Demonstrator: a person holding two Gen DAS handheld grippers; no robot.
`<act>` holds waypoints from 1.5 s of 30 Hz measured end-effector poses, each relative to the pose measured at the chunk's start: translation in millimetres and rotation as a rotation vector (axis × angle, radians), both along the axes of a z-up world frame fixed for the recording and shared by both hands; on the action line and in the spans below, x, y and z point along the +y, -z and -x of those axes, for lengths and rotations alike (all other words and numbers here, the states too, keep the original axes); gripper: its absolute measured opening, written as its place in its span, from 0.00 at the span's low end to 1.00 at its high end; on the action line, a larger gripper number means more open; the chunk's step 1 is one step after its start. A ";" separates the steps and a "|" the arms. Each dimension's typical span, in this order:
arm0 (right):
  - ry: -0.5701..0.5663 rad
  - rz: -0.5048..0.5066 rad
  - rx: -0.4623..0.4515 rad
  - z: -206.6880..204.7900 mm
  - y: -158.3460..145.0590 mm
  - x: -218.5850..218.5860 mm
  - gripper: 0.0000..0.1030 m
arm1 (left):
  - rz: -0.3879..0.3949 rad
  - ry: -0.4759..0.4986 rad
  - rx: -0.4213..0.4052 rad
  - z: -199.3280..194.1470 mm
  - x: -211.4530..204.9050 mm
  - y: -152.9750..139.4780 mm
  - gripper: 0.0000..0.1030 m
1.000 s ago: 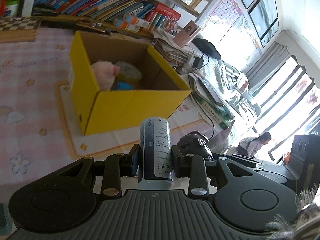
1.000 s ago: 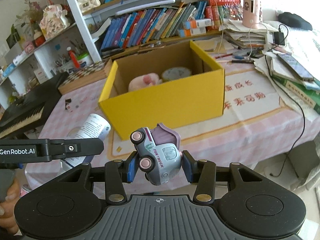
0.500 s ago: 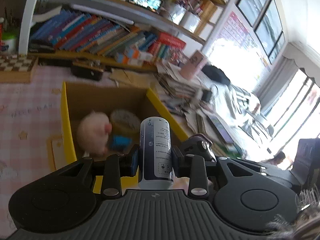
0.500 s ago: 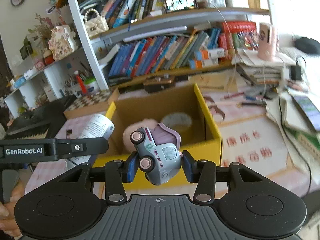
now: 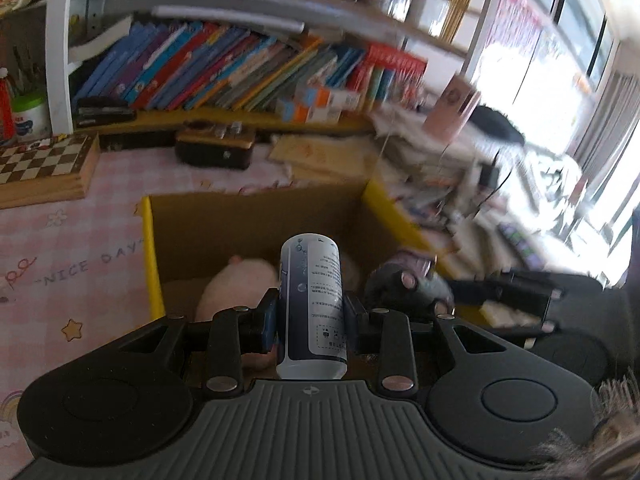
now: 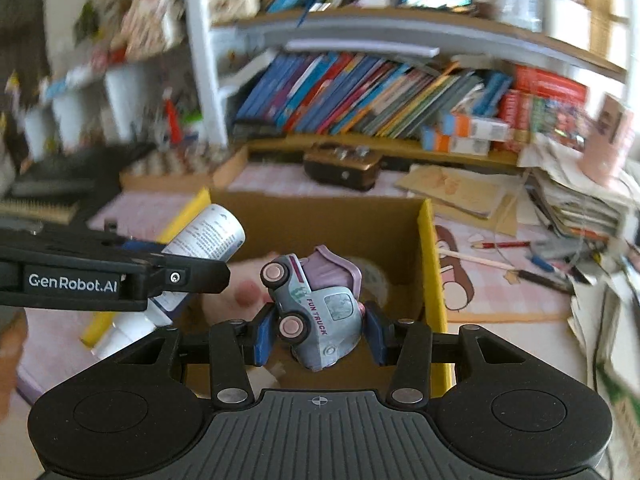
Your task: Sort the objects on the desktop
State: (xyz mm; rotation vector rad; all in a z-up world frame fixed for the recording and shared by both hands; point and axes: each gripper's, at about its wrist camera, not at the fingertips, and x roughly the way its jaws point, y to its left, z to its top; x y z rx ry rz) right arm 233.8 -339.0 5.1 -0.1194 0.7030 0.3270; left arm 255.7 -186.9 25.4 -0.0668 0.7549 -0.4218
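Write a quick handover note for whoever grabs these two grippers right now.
Left gripper: shut on the white-and-blue bottle, held above the yellow cardboard box.
Right gripper: shut on the toy truck, also over the box opening.
Done: a pink plush toy and a tape roll lie inside the box.
Left: lower both items, open the jaws, release them inside.
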 end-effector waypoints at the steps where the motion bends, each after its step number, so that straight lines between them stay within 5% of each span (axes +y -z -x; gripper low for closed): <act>1: -0.025 0.029 0.008 -2.9 3.7 2.3 0.44 | -0.015 -0.001 0.011 -2.2 -1.3 4.8 0.29; 10: -0.188 0.224 0.082 -25.0 28.7 22.3 0.44 | -0.074 0.004 0.061 -10.6 -10.9 32.9 0.29; 19: -0.209 0.224 0.183 -43.3 36.9 20.8 0.45 | -0.057 -0.037 0.069 -12.6 -13.5 41.7 0.29; 25: -0.197 0.216 0.160 -39.7 33.7 19.7 0.45 | -0.048 -0.060 0.043 -7.7 -12.3 39.7 0.31; 36: -0.117 0.112 -0.043 -0.2 -11.3 10.6 0.62 | 0.002 -0.110 -0.129 31.0 2.1 -3.7 0.77; 45: 0.031 -0.014 -0.140 41.9 -37.9 -2.5 0.72 | 0.010 -0.173 -0.224 77.4 24.4 -26.8 0.86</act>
